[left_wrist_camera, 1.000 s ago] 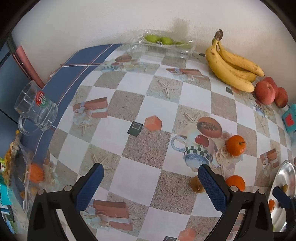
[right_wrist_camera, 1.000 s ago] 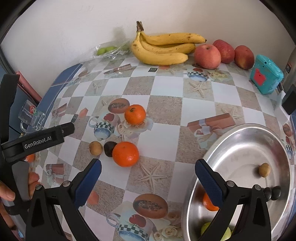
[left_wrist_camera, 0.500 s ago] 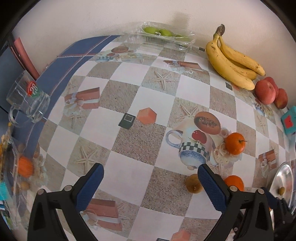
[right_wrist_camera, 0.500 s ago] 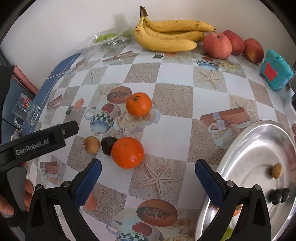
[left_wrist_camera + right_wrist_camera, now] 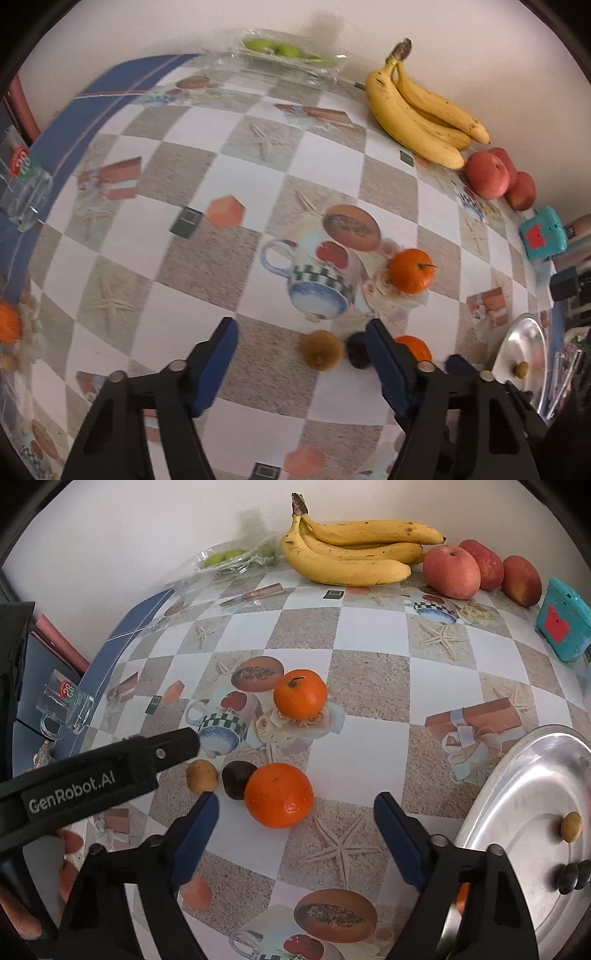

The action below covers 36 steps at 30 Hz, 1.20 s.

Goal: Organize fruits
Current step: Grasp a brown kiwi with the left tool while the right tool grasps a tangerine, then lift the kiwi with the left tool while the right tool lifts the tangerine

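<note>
Two oranges lie on the patterned tablecloth: a near orange (image 5: 279, 795) and a far orange (image 5: 300, 694). A dark plum (image 5: 237, 779) touches the near orange, and a small brown fruit (image 5: 201, 776) lies left of the plum. My right gripper (image 5: 295, 821) is open, just in front of the near orange. My left gripper (image 5: 301, 349) is open around the brown fruit (image 5: 320, 349), with the plum (image 5: 356, 349) by its right finger. Its arm shows in the right wrist view (image 5: 92, 775). The steel bowl (image 5: 517, 786) at right holds a few small fruits.
Bananas (image 5: 351, 557) and red apples (image 5: 452, 572) lie along the back wall. A plastic tray of green fruit (image 5: 236, 555) is at back left. A teal box (image 5: 563, 624) sits at far right. A glass mug (image 5: 64, 709) stands at the left edge.
Both grippers have moved forward toward the near orange, plum and brown fruit. The left gripper has swung right, bringing the brown fruit between its fingers.
</note>
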{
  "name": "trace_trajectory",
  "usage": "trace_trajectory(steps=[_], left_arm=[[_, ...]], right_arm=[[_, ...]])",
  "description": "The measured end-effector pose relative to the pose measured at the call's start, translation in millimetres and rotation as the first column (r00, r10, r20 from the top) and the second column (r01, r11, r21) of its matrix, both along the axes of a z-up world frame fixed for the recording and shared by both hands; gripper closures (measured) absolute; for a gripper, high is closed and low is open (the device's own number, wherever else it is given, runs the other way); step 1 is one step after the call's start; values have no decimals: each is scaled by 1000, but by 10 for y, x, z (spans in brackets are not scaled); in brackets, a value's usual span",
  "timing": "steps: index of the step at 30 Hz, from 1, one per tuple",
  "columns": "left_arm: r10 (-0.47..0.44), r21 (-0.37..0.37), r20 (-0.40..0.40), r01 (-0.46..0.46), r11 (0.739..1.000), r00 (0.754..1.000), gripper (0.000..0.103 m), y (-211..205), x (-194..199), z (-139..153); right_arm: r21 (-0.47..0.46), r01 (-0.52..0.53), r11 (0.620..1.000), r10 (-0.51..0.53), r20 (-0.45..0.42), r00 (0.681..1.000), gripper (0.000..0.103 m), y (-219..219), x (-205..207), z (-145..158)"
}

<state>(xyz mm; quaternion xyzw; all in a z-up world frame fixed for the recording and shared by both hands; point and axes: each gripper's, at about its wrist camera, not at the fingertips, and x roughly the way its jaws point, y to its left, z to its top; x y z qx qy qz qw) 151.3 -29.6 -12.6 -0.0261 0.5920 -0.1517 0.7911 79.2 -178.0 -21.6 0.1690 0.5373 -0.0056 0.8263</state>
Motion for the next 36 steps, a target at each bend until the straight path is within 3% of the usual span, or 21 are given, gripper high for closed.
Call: trace_trajectory(steps=[18,25,36], left_arm=[[80,-172,-161,-107,979,984,75,143,-48,-184],[102,-195,-182,-137,971,978,77,166,-56,-210],[115,-167,-147,-139,976,982,77,208,-54,-98]], right_arm=[[62,-18,998,19,-14,1000,57,53,10,-97],[71,-18,997,19,-14,1000,62,47,1,-94],[86,11,996,-10,-17,1000,62,-13,-51,-77]])
